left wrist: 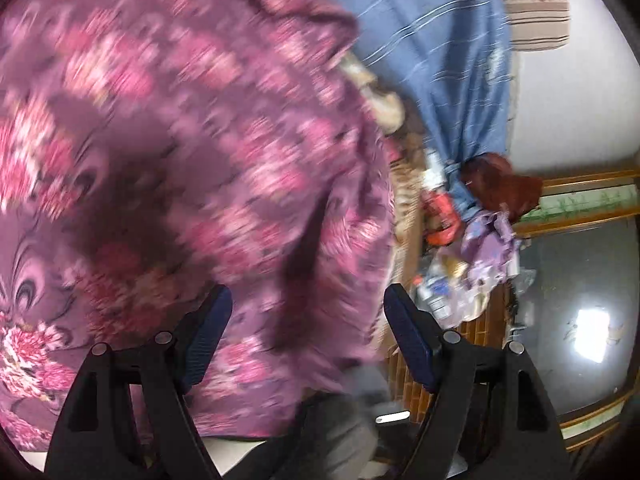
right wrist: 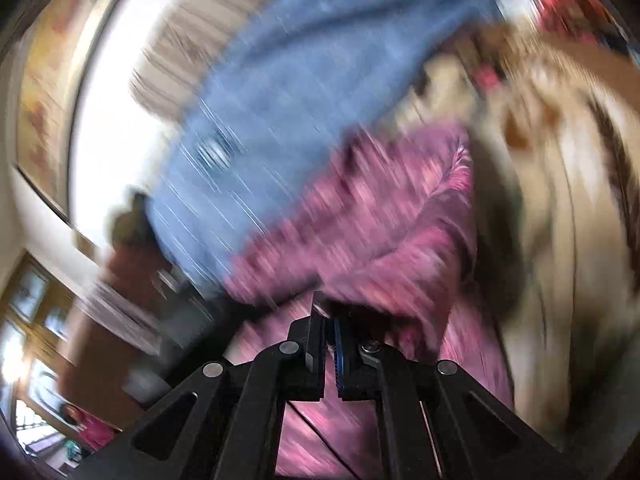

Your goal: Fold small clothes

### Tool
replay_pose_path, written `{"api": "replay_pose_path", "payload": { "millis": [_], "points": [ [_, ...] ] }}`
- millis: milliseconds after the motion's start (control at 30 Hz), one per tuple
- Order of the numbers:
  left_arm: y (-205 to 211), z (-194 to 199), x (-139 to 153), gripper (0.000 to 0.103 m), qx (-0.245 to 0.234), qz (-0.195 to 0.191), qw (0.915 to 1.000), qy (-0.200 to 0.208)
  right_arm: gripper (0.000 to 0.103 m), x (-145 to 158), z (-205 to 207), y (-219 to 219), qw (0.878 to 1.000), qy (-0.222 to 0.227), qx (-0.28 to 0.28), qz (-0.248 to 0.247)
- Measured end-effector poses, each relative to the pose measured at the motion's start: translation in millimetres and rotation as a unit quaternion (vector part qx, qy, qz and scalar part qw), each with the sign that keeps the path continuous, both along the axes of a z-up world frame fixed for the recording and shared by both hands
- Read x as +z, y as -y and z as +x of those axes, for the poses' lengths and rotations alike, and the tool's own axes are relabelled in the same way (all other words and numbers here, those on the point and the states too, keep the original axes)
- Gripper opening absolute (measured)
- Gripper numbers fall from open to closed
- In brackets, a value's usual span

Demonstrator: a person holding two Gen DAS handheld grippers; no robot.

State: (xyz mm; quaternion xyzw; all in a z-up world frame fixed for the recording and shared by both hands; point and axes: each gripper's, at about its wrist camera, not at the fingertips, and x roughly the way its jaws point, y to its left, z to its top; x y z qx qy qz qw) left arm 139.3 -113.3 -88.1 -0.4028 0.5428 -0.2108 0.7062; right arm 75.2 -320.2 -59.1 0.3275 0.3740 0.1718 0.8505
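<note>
Across both wrist views hangs a purple-pink floral-print fabric garment (left wrist: 192, 168), blurred by motion, and it is the thing to be folded. From the right wrist camera, the right gripper (right wrist: 330, 340) has its jaws drawn together, with the same cloth bunched just at and beyond the tips; it looks clamped on an edge of it, though the blur keeps the contact from being sharp. From the left wrist camera, the left gripper (left wrist: 308, 316) stands with its blue-padded jaws wide apart, and the cloth fills the view ahead and to the left, draping down between and in front of the pads without either pressing on it. So the right hand looks to have the fabric, and the left is near but free. The garment's hanging edge runs steeply down the left view, towards the gap between the open jaws, so the coming move likely calls for the left jaws to close on that edge. Behind are a blue striped hanging cloth (left wrist: 432, 60), a white wall (left wrist: 572, 112) and a cluttered shelf (left wrist: 460, 264).
</note>
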Motion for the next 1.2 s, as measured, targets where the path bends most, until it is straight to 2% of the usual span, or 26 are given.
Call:
{"api": "replay_pose_path", "payload": {
  "millis": [67, 133, 200, 267, 300, 367, 433, 533, 633, 667, 700, 733, 767, 800, 833, 933, 1000, 1067, 1133, 1200],
  "points": [
    [0.8, -4.8, -14.3, 0.078, -0.005, 0.016, 0.9998, -0.015, 0.009, -36.6, -2.0, -21.6, 0.997, -0.054, 0.031, -0.043],
    [-1.2, -9.2, -13.6, 0.078, -0.009, 0.013, 0.9998, -0.012, 0.009, -61.1, -3.2, -29.5, 0.991, -0.099, 0.071, -0.06],
    [0.2, -13.6, -10.5, 0.078, -0.016, 0.014, 0.9998, -0.001, 0.016, -54.9, -13.0, -20.5, 0.99, -0.085, 0.071, -0.083],
    [4.7, -18.0, -6.8, 0.078, -0.033, 0.02, 0.9992, 0.015, 0.049, -38.2, -23.5, -5.0, 0.991, -0.055, 0.071, -0.098],
    [7.6, -19.4, -6.2, 0.078, -0.04, 0.024, 0.9987, 0.02, 0.052, -27.5, -29.2, 7.2, 0.993, -0.034, 0.075, -0.09],
    [17.9, -21.2, -6.6, 0.078, -0.053, 0.029, 0.9979, 0.023, 0.052, -6.4, -26.8, 24.8, 0.993, -0.006, 0.074, -0.094],
    [32.2, -23.0, -8.9, 0.078, -0.07, 0.026, 0.9969, 0.022, 0.052, 12.5, -11.8, 45.7, 0.993, 0.01, 0.045, -0.112],
    [50.2, -24.2, -9.1, 0.078, -0.086, 0.026, 0.9957, 0.023, 0.052, 13.5, 30.9, 74.9, 0.995, -0.014, 0.025, -0.093],
    [68.8, -22.7, -5.9, 0.077, -0.094, 0.071, 0.9923, 0.039, 0.052, -6.3, 77.6, 84.8, 0.993, -0.05, -0.009, -0.108],
    [70.4, -21.4, -4.7, 0.075, -0.09, 0.081, 0.9917, 0.042, 0.051, -18.1, 91.5, 86.4, 0.992, -0.068, -0.017, -0.106],
    [70.1, -20.6, -3.8, 0.061, -0.089, 0.085, 0.9914, 0.043, 0.047, -33.0, 103.4, 87.9, 0.992, -0.087, -0.018, -0.095],
    [69.2, -19.1, 0.2, 0.043, -0.086, 0.09, 0.9911, 0.046, 0.029, -44.0, 111.1, 88.9, 0.992, -0.097, -0.012, -0.081],
    [67.5, -17.5, 8.6, 0.034, -0.081, 0.098, 0.9904, 0.056, 0.009, -51.7, 112.5, 88.6, 0.993, -0.101, 0.001, -0.066],
    [66.1, -16.2, 16.8, 0.013, -0.077, 0.107, 0.9889, 0.068, 0.003, -55.4, 111.2, 86.7, 0.993, -0.1, 0.017, -0.057],
    [62.8, -14.1, 35.2, 0.003, -0.074, 0.12, 0.9858, 0.091, 0.003, -53.7, 107.4, 87.3, 0.994, -0.091, 0.021, -0.055],
    [44.0, -13.9, 86.1, 0.002, -0.051, 0.107, 0.9822, 0.146, 0.002, -26.5, 96.0, 90.1, 0.998, -0.041, 0.024, -0.051],
    [20.2, -26.7, 139.7, 0.002, -0.028, 0.11, 0.9711, 0.21, 0.002, -1.4, 89.6, 86.9, 0.998, -0.014, 0.026, -0.048],
    [-6.2, -45.0, 174.7, 0.002, -0.016, 0.117, 0.9603, 0.253, 0.002, 23.5, 79.4, 77.2, 0.998, 0.013, 0.032, -0.045],
    [-20.8, -56.8, 187.3, 0.002, -0.013, 0.13, 0.9564, 0.261, 0.002, 42.7, 71.6, 59.9, 0.997, 0.03, 0.052, -0.044],
    [-36.1, -64.8, 178.4, 0.002, -0.012, 0.146, 0.958, 0.247, 0.002, 54.8, 66.2, 35.4, 0.994, 0.038, 0.082, -0.055]
  ]
}}
